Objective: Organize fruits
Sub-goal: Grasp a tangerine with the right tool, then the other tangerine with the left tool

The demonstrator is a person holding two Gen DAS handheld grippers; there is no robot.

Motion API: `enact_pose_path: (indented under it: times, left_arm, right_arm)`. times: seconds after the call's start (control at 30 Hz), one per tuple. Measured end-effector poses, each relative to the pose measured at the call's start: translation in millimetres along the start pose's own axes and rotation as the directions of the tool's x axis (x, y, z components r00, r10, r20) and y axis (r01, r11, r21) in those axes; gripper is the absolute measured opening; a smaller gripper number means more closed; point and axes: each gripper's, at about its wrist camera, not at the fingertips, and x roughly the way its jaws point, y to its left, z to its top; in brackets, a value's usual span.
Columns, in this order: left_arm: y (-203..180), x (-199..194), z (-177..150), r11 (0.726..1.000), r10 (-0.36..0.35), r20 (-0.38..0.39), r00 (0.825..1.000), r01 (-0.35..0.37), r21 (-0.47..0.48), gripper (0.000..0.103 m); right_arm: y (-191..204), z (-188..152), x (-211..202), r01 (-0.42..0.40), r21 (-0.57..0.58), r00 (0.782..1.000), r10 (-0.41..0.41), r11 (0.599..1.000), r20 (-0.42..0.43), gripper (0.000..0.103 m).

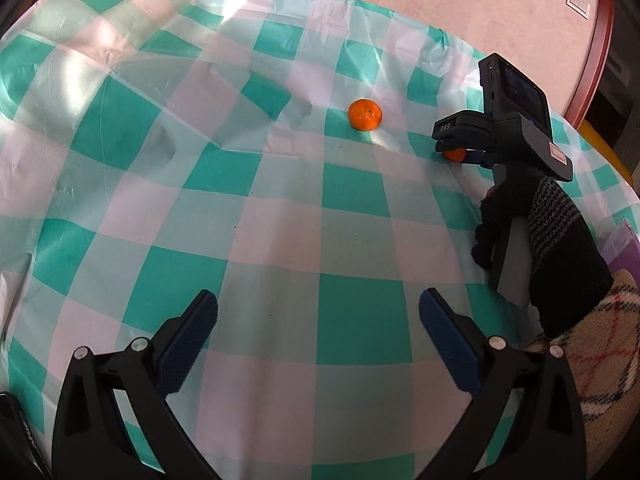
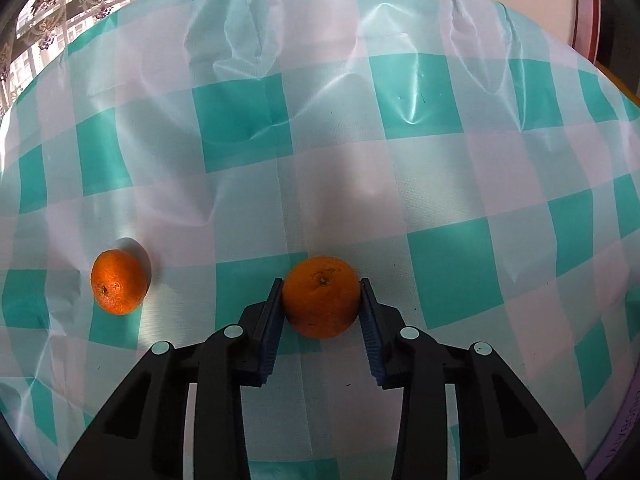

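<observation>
Right gripper (image 2: pixel 320 300): pads clamp one tangerine (image 2: pixel 321 297).
Left gripper (image 1: pixel 318 320): jaws spread, empty; second tangerine (image 1: pixel 364 115) lies ahead.

Tablecloth (image 2: pixel 440 168) is checked in teal, pale mint and white squares, w/ glossy sheen. Two tangerines are seen, both bright orange w/ darker speckling: one between the pads (image 2: pixel 322 298), one to the left (image 2: pixel 118 282). Right gripper (image 2: pixel 322 312) is black w/ dark blue ribbed pads (image 2: pixel 269 332); left gripper (image 1: pixel 318 340) likewise black and blue. Hand (image 1: pixel 532 232) is gloved in black w/ grey stripes. Sleeve (image 1: pixel 600 360) at near right is beige plaid, prob. w/ red and dark lines. Far wall (image 1: pixel 460 8) is pink.
</observation>
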Motion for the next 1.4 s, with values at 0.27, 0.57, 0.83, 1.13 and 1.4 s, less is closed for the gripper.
enact_pose_path:
  times: [0.27,0.57,0.83,1.13,1.4]
  left_arm:
    - [-18.2,50.4,66.1,0.991,0.115,-0.033,0.993,-0.112,0.067,0.101]
    - [-51.3,127.0,140.6,0.981,0.172,0.022,0.985,-0.173,0.089,0.101]
    - [-62.6,158.4,171.8,0.973,0.202,0.007,0.979,-0.202,0.116,0.097]
    - [-55.6,166.6,179.1,0.985,0.146,-0.037,0.989,-0.142,0.094,0.091]
    - [-57.2,172.5,186.0,0.984,0.125,-0.033,0.992,-0.12,0.132,0.075]
  right_arm:
    - [-32.1,6.1,-8.3,-0.06,0.044,0.998,0.06,0.997,0.005,0.035]
    - [-53.2,10.0,-10.0,-0.076,0.062,0.997,0.076,0.995,0.008,0.035]
    - [-56.4,10.0,-15.5,-0.075,0.06,0.997,0.075,0.995,0.007,0.035]
    - [-53.8,11.3,-19.1,-0.07,0.056,0.998,0.07,0.996,0.006,0.035]
    - [-54.9,12.5,-17.8,-0.067,0.054,0.998,0.067,0.996,0.005,0.036]
